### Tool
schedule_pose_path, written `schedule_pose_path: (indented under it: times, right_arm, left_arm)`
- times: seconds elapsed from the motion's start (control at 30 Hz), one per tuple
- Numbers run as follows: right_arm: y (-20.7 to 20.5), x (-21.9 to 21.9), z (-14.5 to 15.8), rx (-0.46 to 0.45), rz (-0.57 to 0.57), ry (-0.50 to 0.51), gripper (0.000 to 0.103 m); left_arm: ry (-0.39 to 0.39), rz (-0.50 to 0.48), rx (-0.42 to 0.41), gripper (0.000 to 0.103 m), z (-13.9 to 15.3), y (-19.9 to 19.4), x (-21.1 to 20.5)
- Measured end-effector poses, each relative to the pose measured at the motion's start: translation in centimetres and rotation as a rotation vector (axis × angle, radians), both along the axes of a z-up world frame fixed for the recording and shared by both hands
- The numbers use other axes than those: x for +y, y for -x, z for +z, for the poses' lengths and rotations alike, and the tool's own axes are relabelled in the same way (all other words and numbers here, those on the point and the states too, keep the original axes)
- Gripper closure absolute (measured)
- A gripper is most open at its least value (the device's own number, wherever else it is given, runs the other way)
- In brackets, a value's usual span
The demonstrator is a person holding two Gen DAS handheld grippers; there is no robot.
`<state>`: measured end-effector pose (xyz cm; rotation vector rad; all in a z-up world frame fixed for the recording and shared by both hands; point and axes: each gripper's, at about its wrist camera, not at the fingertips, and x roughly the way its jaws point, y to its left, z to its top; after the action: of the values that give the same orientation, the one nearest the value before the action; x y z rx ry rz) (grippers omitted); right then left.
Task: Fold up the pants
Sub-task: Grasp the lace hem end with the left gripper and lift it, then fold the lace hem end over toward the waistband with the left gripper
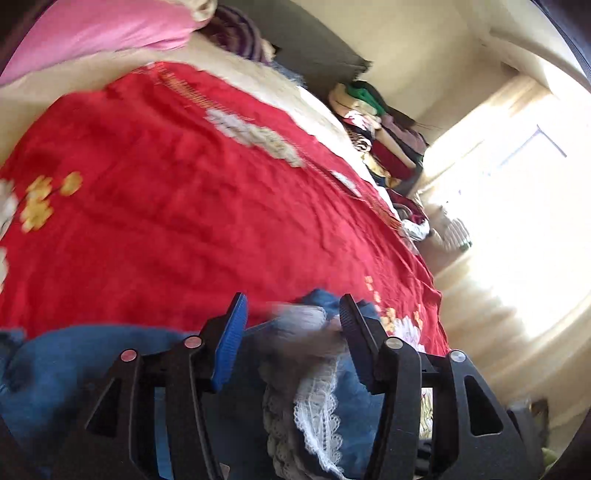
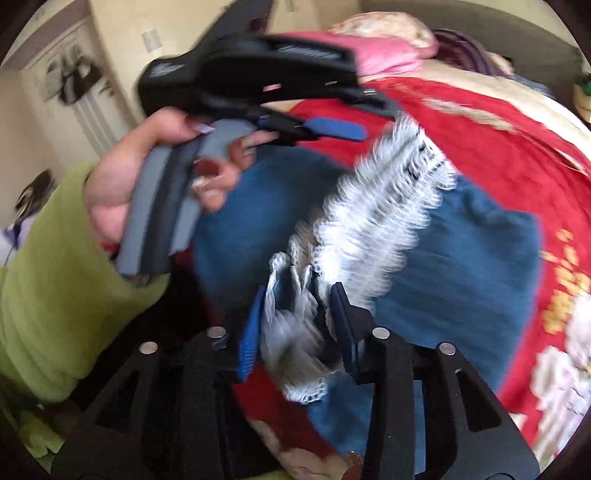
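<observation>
The blue denim pants [image 1: 85, 365] with white lace hems [image 1: 317, 417] lie on a red bedspread [image 1: 166, 206]. In the left wrist view my left gripper [image 1: 293, 314] has its jaws apart around a blurred bunch of lace and denim. In the right wrist view my right gripper [image 2: 297, 299] has the white lace hem [image 2: 373, 229] between its jaws, which stand narrowly apart on it. The pants [image 2: 461, 266] spread to the right. The left gripper [image 2: 343, 129], held by a hand in a green sleeve, hovers above the pants.
Pink pillows [image 1: 99, 29] lie at the head of the bed. A pile of folded clothes [image 1: 380, 133] sits beyond the bed's far edge. A bright window [image 1: 524, 192] is at the right. A white door [image 2: 81, 92] is behind the hand.
</observation>
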<state>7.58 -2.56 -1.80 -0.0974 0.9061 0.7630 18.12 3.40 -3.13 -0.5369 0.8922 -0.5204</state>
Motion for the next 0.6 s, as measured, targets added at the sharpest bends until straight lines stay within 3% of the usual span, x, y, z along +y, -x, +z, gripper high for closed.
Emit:
schedule_pose_path:
  times: [0.1,0.2,0.4,0.6]
  right_arm:
    - [0.9,0.4,0.7,-0.016,0.053,-0.02,0.058]
    - [0.8,-1.6,2.3,-0.06,0.019,-0.041,0.054]
    - [-4.0,-9.2,4.0,-0.099,-0.25,-0.026,0.053]
    - [-10.2,-15.0,1.8,0.002,-0.407,-0.023,0.053]
  left_arm:
    - [-0.003,0.007,0.017,0.05,-0.8,0.0,0.2]
    - [-0.002,-0.008,0.025,0.044,-1.2,0.1,0.0]
    - [-0.077,-0.049,0.063,0.035,-2.1,-0.6,-1.2]
    - [-0.12,-0.063,0.077,0.027,-2.6,-1.1,-2.6]
